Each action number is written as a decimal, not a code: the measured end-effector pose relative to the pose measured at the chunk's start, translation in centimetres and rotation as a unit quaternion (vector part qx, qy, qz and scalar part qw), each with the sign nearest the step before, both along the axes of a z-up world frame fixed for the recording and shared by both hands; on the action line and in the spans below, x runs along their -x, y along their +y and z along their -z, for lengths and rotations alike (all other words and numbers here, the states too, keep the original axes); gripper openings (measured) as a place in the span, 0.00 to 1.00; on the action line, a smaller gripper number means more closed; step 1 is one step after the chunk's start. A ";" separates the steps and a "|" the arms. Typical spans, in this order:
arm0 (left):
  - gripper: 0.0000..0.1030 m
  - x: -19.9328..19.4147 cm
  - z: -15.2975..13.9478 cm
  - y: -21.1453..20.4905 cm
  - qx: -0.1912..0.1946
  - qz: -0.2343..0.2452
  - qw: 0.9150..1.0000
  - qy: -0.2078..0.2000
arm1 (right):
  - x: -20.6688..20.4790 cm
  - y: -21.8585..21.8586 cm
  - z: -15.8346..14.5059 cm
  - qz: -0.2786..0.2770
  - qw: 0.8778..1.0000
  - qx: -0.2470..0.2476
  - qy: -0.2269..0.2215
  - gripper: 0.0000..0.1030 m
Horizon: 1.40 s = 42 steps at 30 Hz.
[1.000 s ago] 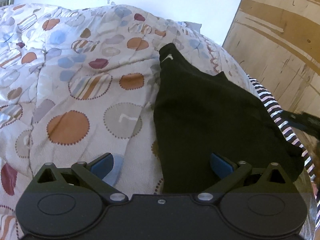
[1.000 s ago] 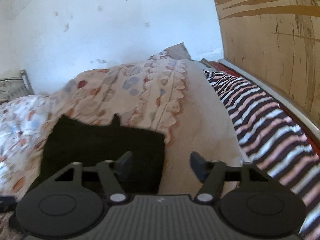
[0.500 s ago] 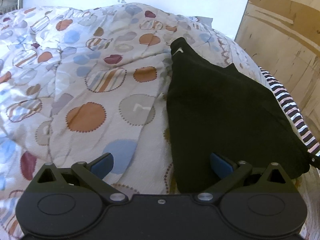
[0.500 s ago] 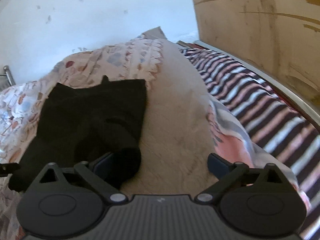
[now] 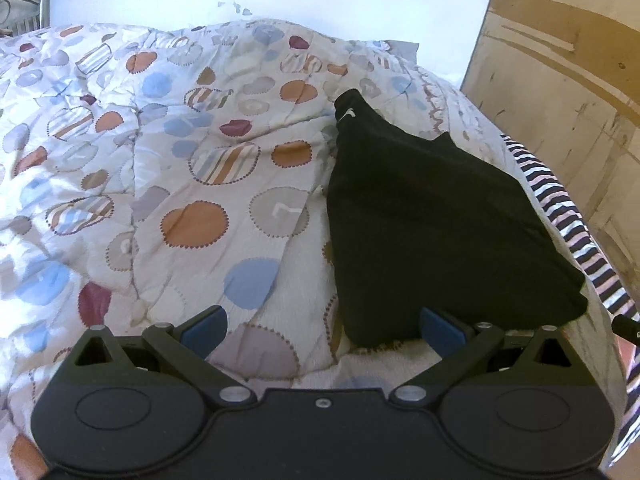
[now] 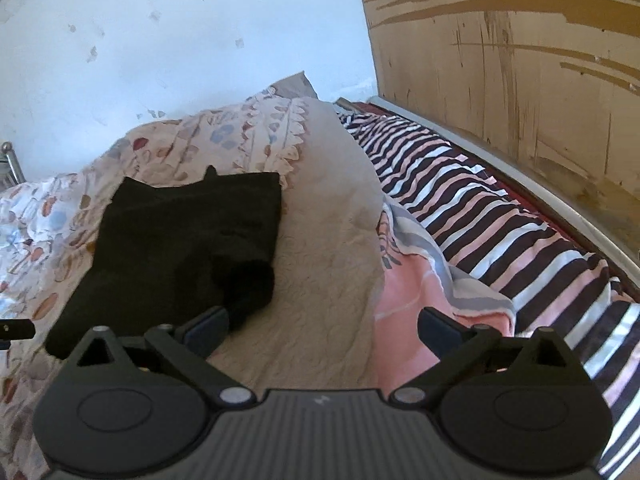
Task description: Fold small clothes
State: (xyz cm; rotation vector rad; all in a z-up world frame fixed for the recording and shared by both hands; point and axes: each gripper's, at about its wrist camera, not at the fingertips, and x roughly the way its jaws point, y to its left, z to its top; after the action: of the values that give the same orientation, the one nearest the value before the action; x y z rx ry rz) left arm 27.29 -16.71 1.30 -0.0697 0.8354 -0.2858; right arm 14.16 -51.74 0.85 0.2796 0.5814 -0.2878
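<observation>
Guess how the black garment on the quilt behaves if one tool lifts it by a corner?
The black garment will probably droop: it follows the quilt, and its near end looks bunched in the right view. Likely light. Its matte knit-like surface should hold; layers may unfold.

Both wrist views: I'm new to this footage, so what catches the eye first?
A black garment lies folded on the polka-dot quilt, just ahead of both open grippers, left gripper and right gripper. To the right, striped bedding runs beside a wooden panel.
</observation>
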 end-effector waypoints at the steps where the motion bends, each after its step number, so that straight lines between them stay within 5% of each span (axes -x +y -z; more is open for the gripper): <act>1: 0.99 0.4 -0.1 0.2 0.000 0.002 1.000 0.000 | 0.5 0.3 -0.2 -0.001 1.000 -0.001 -0.003 1.00; 11: 0.99 0.6 -0.8 1.4 0.036 0.031 0.999 -0.002 | 1.2 2.6 -1.5 -0.071 0.996 -0.032 -0.044 1.00; 17: 0.99 -6.2 0.4 -0.5 0.050 0.064 0.996 -0.031 | -6.7 -0.4 -0.6 -0.097 0.990 -0.093 -0.039 1.00; 22: 0.99 -12.6 3.6 -1.9 0.053 0.099 0.994 0.014 | -14.1 -3.5 1.5 -0.100 0.987 -0.127 -0.017 0.98; 25: 0.99 -14.6 4.8 -2.3 0.065 0.110 0.991 0.039 | -16.6 -4.0 2.7 -0.113 0.982 -0.151 -0.009 0.93; 30: 0.98 -15.6 5.5 -3.6 0.056 0.136 0.988 0.043 | -18.7 -3.0 4.3 -0.132 0.982 -0.132 0.017 0.71; 32: 0.73 -15.9 5.4 -4.1 0.055 0.147 0.986 0.051 | -18.6 -2.9 4.2 -0.129 0.983 -0.132 0.013 0.51; 34: 0.62 -16.1 5.1 -4.4 0.066 0.144 0.985 0.064 | -18.4 -2.4 3.8 -0.133 0.983 -0.125 0.012 0.35; 36: 0.35 -16.2 4.6 -4.7 0.054 0.128 0.988 0.066 | -18.3 -1.5 3.1 -0.139 0.984 -0.106 0.011 0.16; 38: 0.15 -16.4 4.1 -4.5 0.056 0.117 0.989 0.069 | -18.1 -0.7 2.0 -0.139 0.987 -0.084 0.005 0.13; 42: 0.08 -16.7 3.0 -3.0 0.092 0.106 0.987 0.078 | -17.9 1.1 -0.8 -0.159 0.985 -0.061 -0.020 0.12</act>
State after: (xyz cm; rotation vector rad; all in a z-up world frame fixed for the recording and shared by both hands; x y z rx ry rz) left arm 43.99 -19.73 -1.74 -0.1784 0.9720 -0.5631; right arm 32.08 -50.63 1.62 0.3044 0.5958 0.0624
